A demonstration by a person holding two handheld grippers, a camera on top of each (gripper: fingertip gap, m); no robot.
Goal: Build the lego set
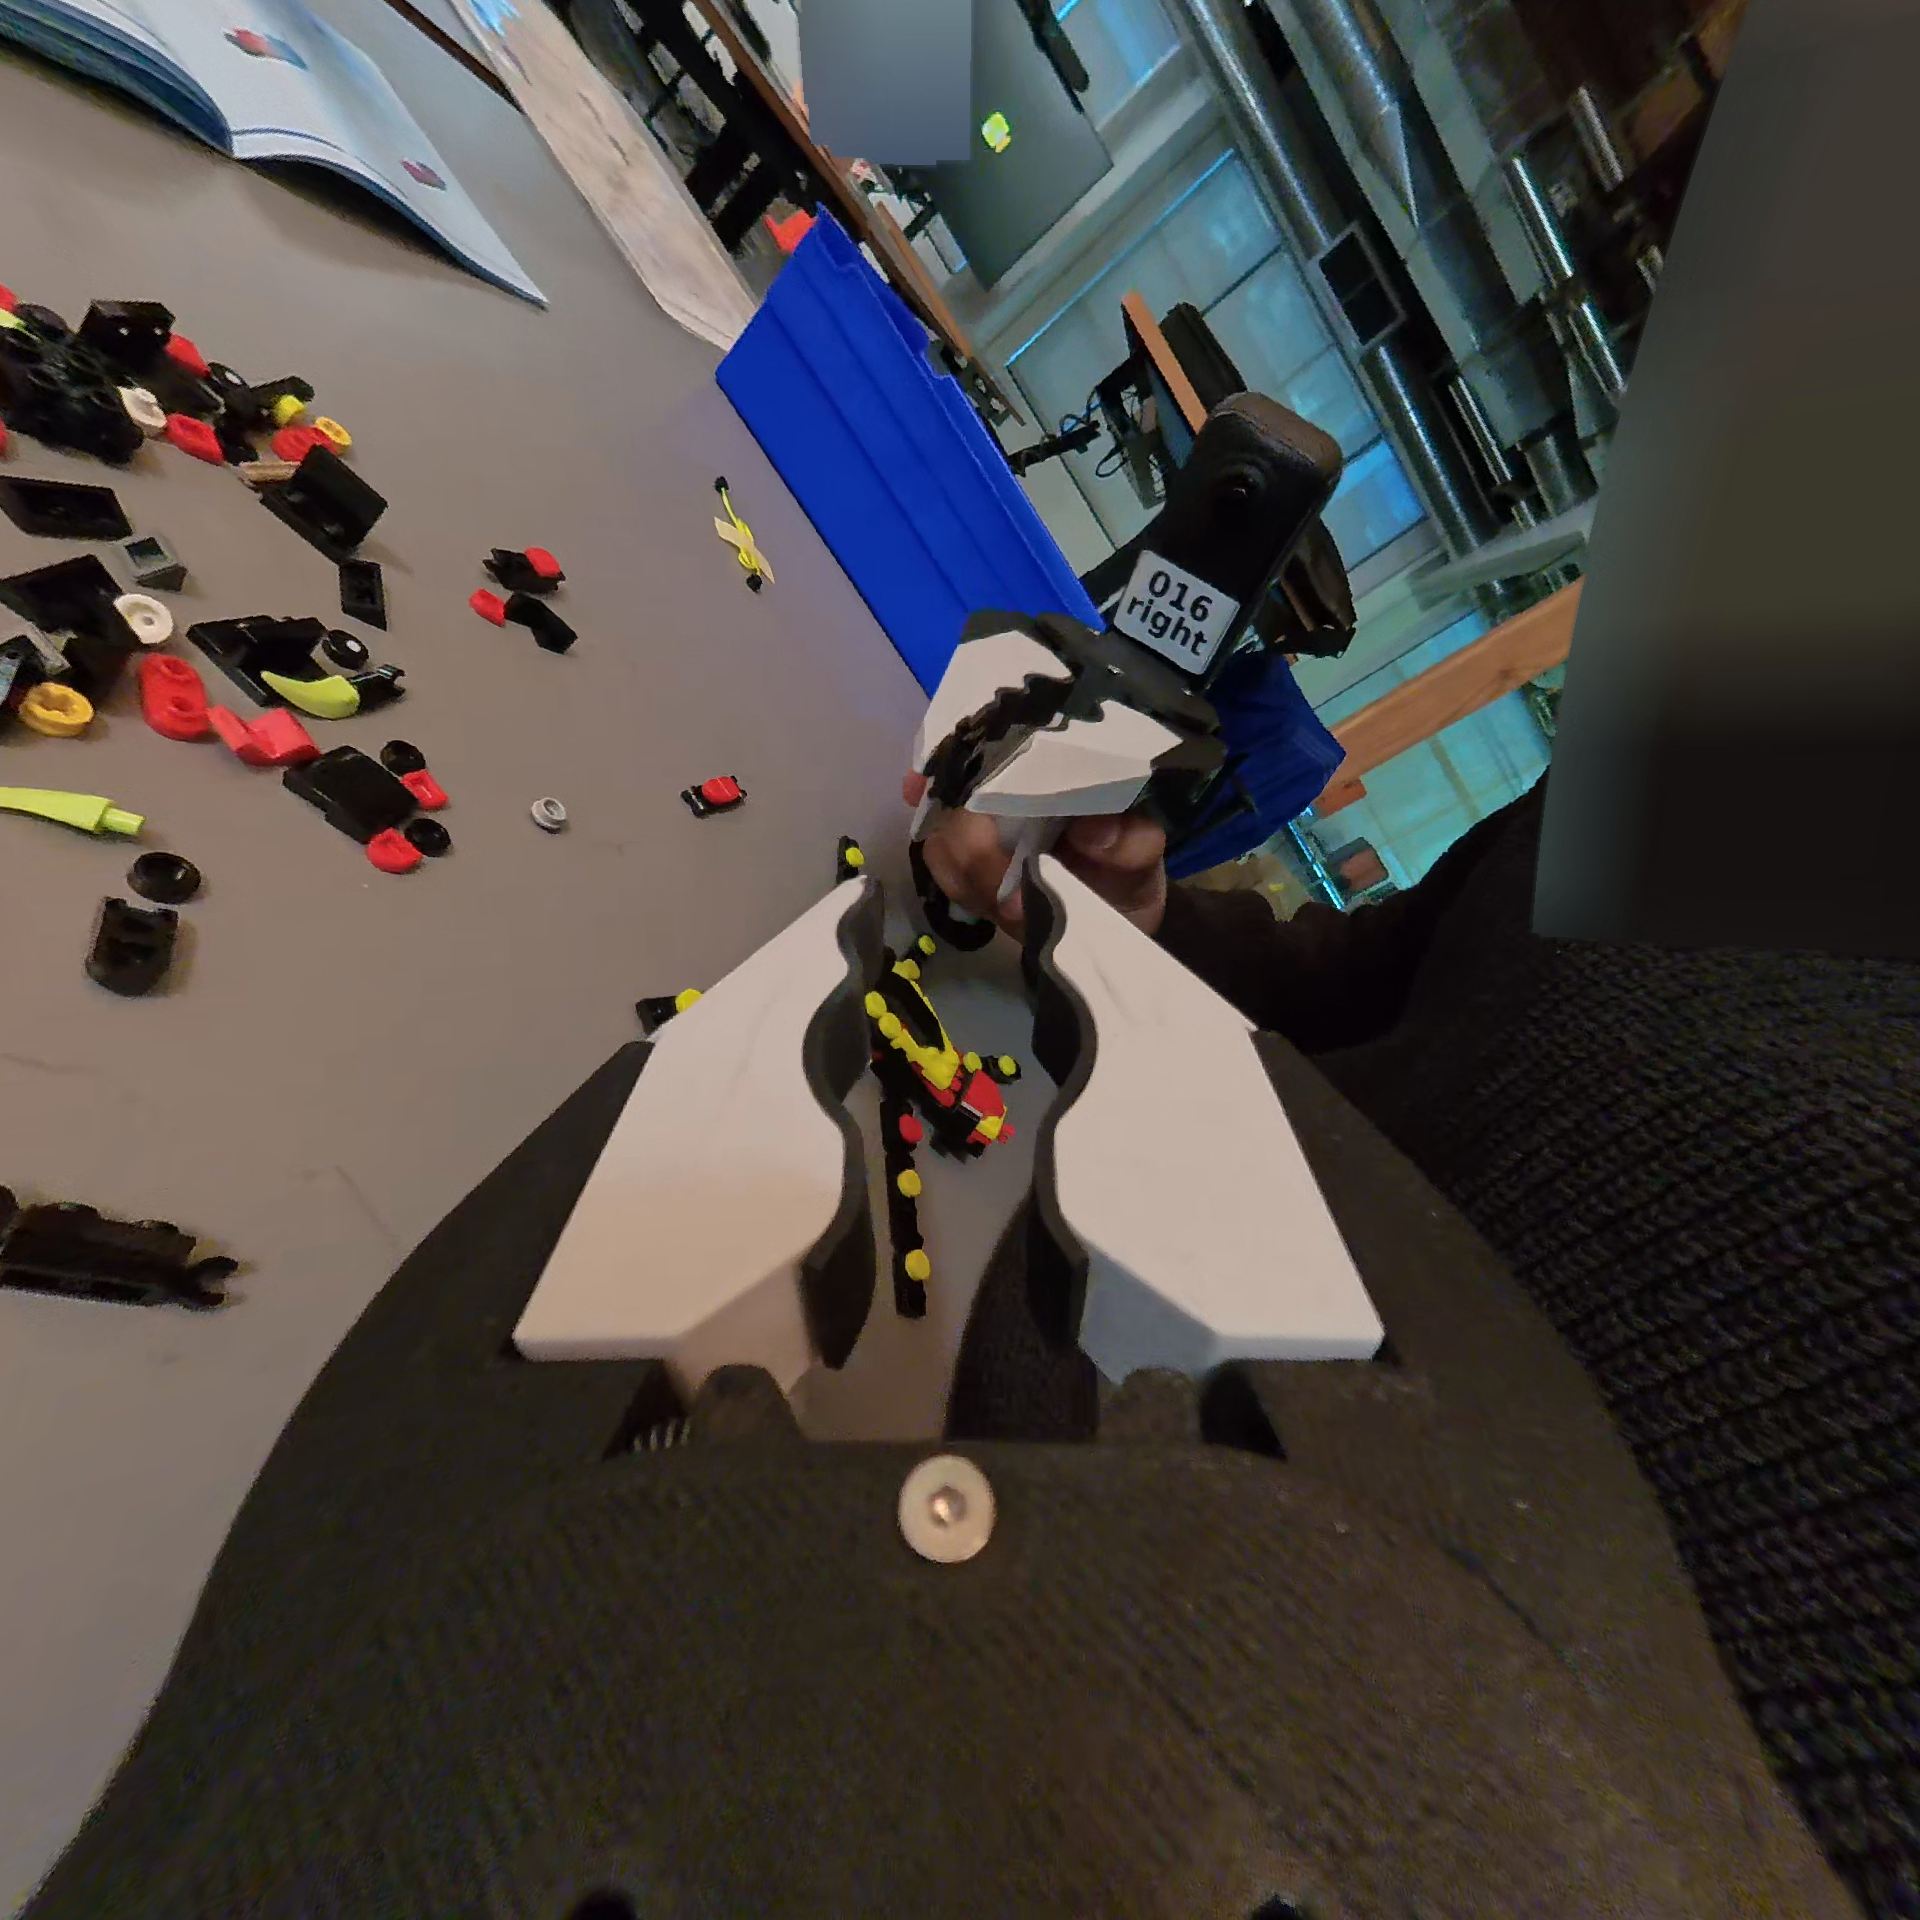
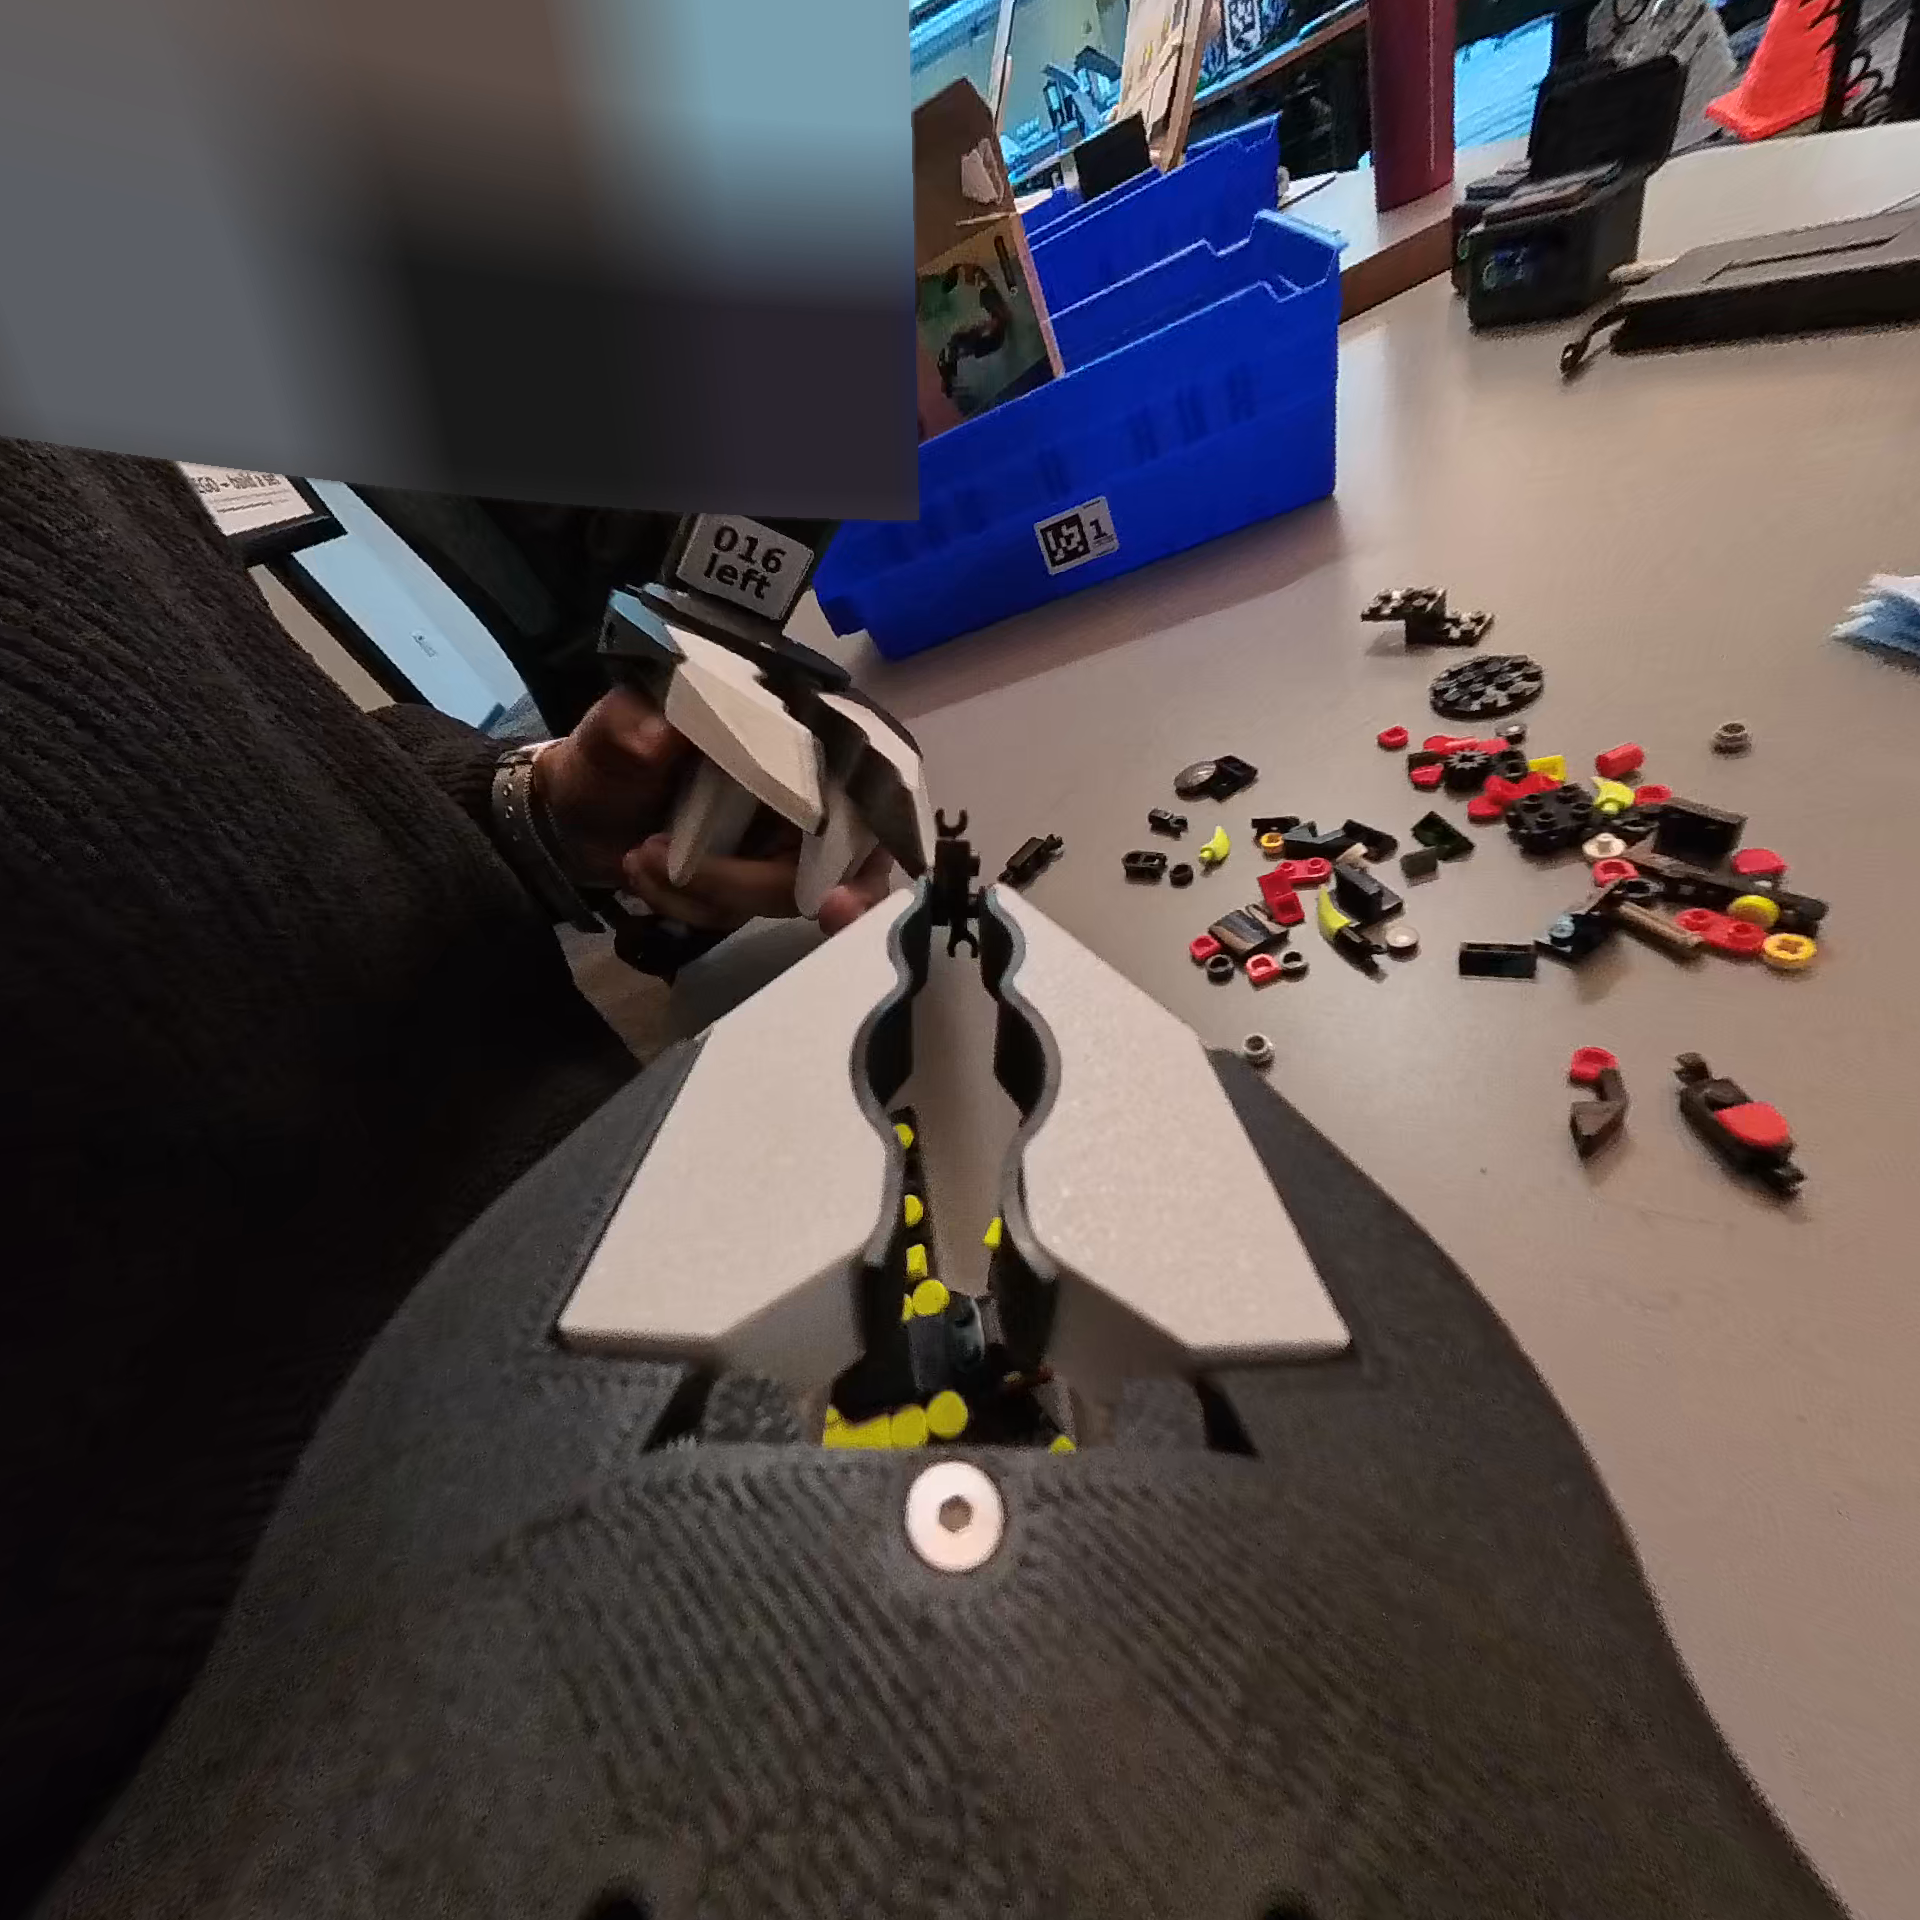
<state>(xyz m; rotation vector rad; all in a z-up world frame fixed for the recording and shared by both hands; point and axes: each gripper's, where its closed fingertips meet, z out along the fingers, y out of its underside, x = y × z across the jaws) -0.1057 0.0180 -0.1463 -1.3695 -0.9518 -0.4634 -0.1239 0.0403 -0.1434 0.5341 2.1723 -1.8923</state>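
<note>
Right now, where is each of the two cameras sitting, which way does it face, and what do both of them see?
Left wrist view: rides the left gripper, looking along its open fingers over the partly built model on the grey table; shows the right gripper and the hand holding it.
Right wrist view: rides the right gripper, pinching a small black piece; shows the left gripper, a hand, a dark sleeve.
Shared: loose bricks, blue bin.

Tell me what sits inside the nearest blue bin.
In the right wrist view the nearest blue bin holds an upright cardboard box, leaning at its left end. The bin's front wall covers the floor, so anything lower stays hidden.
</note>
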